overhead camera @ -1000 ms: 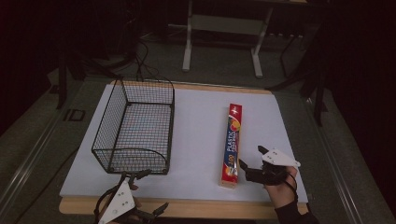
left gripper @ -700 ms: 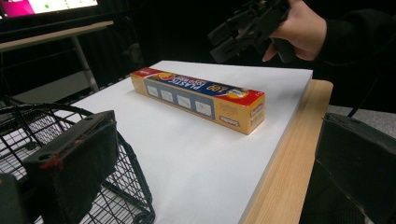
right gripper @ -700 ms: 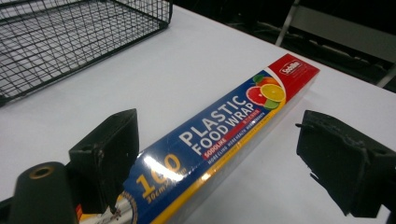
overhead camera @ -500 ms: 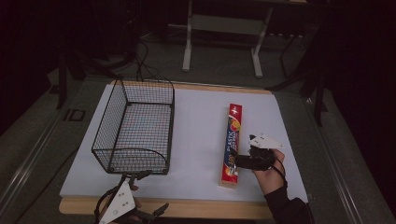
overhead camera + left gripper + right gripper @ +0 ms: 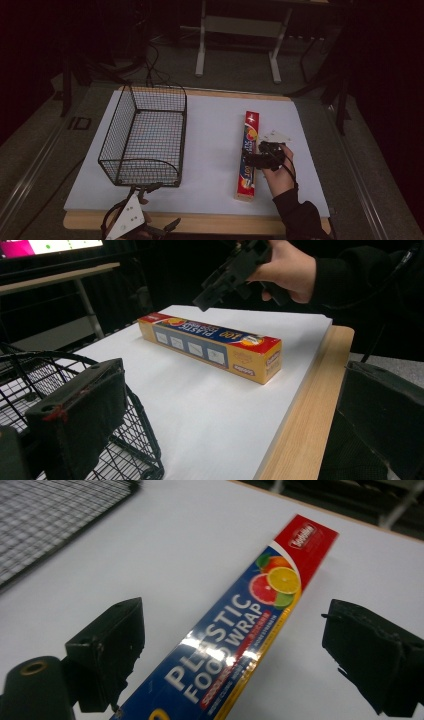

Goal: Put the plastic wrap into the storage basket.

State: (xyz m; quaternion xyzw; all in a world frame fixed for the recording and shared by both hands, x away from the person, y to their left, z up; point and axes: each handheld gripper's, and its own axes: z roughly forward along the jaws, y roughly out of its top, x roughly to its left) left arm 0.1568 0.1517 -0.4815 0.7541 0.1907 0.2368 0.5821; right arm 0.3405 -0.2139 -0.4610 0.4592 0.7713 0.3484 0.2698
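A long plastic food wrap box (image 5: 250, 129), red, blue and yellow, lies flat on the white table top right of centre, running front to back. My right gripper (image 5: 250, 159) hovers over its middle, open, one jaw on each side of the box (image 5: 240, 625) and neither touching it. My left gripper (image 5: 157, 207) is at the table's front edge by the near corner of the black wire basket (image 5: 152, 91), open and holding nothing. In the left gripper view the box (image 5: 210, 342) lies ahead with the right gripper (image 5: 225, 275) above it.
The basket (image 5: 135, 440) stands on the left half of the white top (image 5: 210, 150) and holds nothing. A wooden edge (image 5: 305, 410) borders the table's front. Table legs and cables stand on the dark floor behind.
My right gripper has moved left and farther in, from beside the box's near end to over its middle. The left gripper, the box and the basket have stayed put.
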